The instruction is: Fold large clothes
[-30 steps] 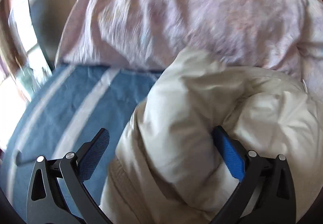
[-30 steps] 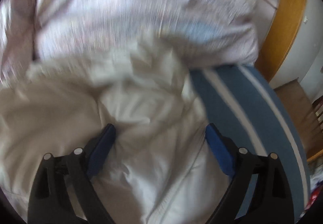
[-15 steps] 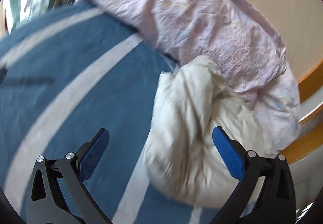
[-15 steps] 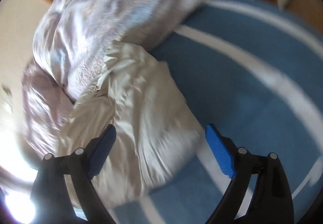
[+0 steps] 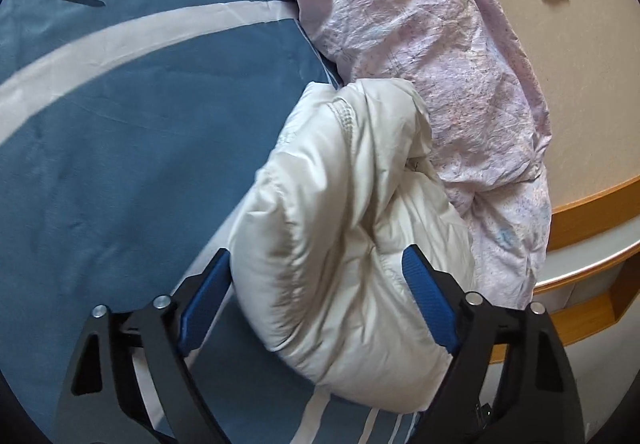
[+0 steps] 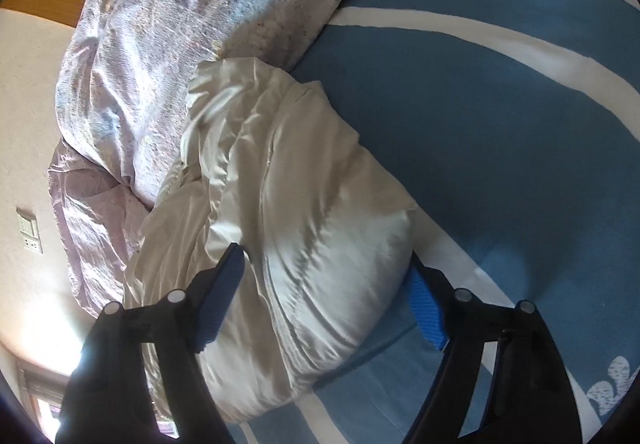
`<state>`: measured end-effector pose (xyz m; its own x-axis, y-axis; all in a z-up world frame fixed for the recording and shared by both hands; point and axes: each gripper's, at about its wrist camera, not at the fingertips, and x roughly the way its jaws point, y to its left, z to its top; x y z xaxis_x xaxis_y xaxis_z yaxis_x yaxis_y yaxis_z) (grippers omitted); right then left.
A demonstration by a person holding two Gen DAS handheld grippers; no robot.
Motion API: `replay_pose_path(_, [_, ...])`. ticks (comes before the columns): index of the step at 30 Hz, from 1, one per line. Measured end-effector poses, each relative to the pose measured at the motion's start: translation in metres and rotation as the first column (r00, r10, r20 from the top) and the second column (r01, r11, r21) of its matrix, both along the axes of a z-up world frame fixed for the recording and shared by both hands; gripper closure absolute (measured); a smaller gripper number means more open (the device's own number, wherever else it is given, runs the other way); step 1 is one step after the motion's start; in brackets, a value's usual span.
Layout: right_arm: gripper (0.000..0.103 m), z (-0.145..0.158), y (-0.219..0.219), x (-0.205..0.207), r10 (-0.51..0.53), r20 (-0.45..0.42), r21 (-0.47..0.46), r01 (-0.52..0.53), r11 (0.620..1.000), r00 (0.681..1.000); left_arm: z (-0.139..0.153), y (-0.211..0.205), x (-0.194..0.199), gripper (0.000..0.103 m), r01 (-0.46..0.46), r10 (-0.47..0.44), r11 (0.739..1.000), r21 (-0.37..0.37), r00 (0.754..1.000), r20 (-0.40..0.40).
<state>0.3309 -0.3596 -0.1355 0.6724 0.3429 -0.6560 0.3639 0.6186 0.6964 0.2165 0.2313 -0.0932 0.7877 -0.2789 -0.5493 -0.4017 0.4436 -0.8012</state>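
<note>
Puffy cream jacket [image 5: 344, 228] (bundled, creased)

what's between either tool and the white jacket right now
Nothing visible. The white jacket already bulges between the pads of both the left tool and the right tool, whose jaws have just been closing on it. The pink quilt lies behind it, not in between.

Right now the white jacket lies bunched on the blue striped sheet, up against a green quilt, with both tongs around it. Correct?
Not quite: the quilt is pale pink, not green, as the left wrist view shows. The rest holds: the white jacket lies bunched on the blue striped sheet, against the quilt, between the left tongs and the right tongs.
</note>
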Motion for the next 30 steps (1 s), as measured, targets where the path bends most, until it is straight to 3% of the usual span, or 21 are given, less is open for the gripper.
replay_pose_path(2, [0.042, 0.0, 0.004, 0.001, 0.0, 0.007, -0.025, 0.0, 1.0, 1.0, -0.002, -0.001, 0.001, 0.021, -0.025, 0.025, 0.999, -0.029, 1.0, 0.013])
replay_pose_path(4, [0.054, -0.001, 0.004, 0.001, 0.0, 0.023, -0.008, 0.0, 1.0, 1.0, -0.006, 0.001, -0.001, 0.035, -0.058, 0.059, 0.996, -0.067, 0.998, 0.016])
replay_pose_path(6, [0.066, 0.002, 0.002, -0.001, 0.007, 0.044, 0.011, -0.007, 1.0, 0.999, -0.01, 0.005, -0.003, 0.061, -0.076, 0.077, 0.992, -0.099, 0.997, 0.005])
replay_pose_path(9, [0.077, 0.014, 0.004, -0.004, 0.027, 0.082, 0.005, -0.027, 1.0, 0.996, -0.008, 0.011, -0.004, 0.077, -0.053, 0.056, 0.992, -0.116, 0.998, 0.023])
replay_pose_path(20, [0.082, 0.045, 0.008, -0.02, 0.057, 0.173, 0.01, -0.06, 0.998, 0.983, 0.023, 0.011, -0.013, 0.085, 0.0, 0.004, 0.999, -0.045, 0.995, 0.1])
replay_pose_path(30, [0.083, 0.077, 0.018, -0.069, 0.151, 0.235, -0.018, -0.151, 0.988, 0.96, 0.041, 0.025, -0.068, 0.086, 0.02, -0.012, 0.999, -0.05, 0.989, 0.149])
